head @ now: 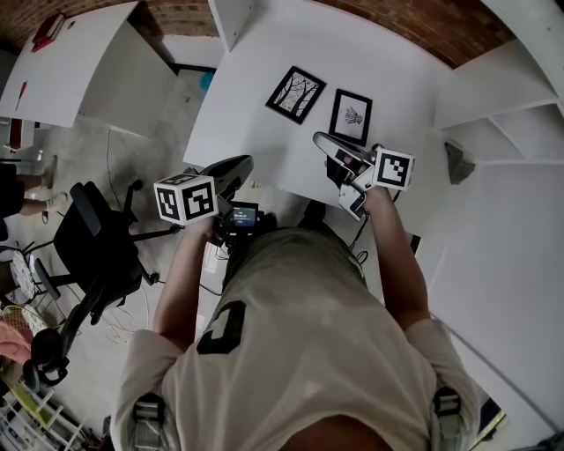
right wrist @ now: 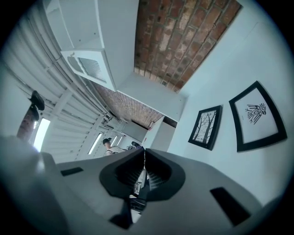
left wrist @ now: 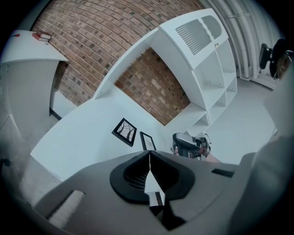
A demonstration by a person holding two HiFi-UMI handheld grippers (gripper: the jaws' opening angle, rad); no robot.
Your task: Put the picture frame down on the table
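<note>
Across the upper middle of the head view spreads the white table (head: 256,70), the largest thing in sight, with a brick wall (head: 414,26) behind it and white shelving (head: 502,123) at the upper right. The person in a light T-shirt (head: 300,335) fills the lower middle of the frame. A black office chair (head: 88,238) stands on the floor at the left.

The left gripper (head: 240,165) sits left of centre at the table's near edge. In its own view its jaws are pressed together with nothing between them (left wrist: 149,153). The right gripper (head: 322,141) is right of centre, over the table. Its jaws are also closed on nothing (right wrist: 144,153).

Two black picture frames lie flat on the table, side by side and apart from both grippers. The tree picture frame (head: 296,93) is above centre. The emblem picture frame (head: 351,116) lies just to its right, directly above the right gripper's tip. The right gripper view shows both at the right of the frame: tree (right wrist: 205,127), emblem (right wrist: 255,117). The left gripper view shows them small at centre (left wrist: 125,131) (left wrist: 148,141).
</note>
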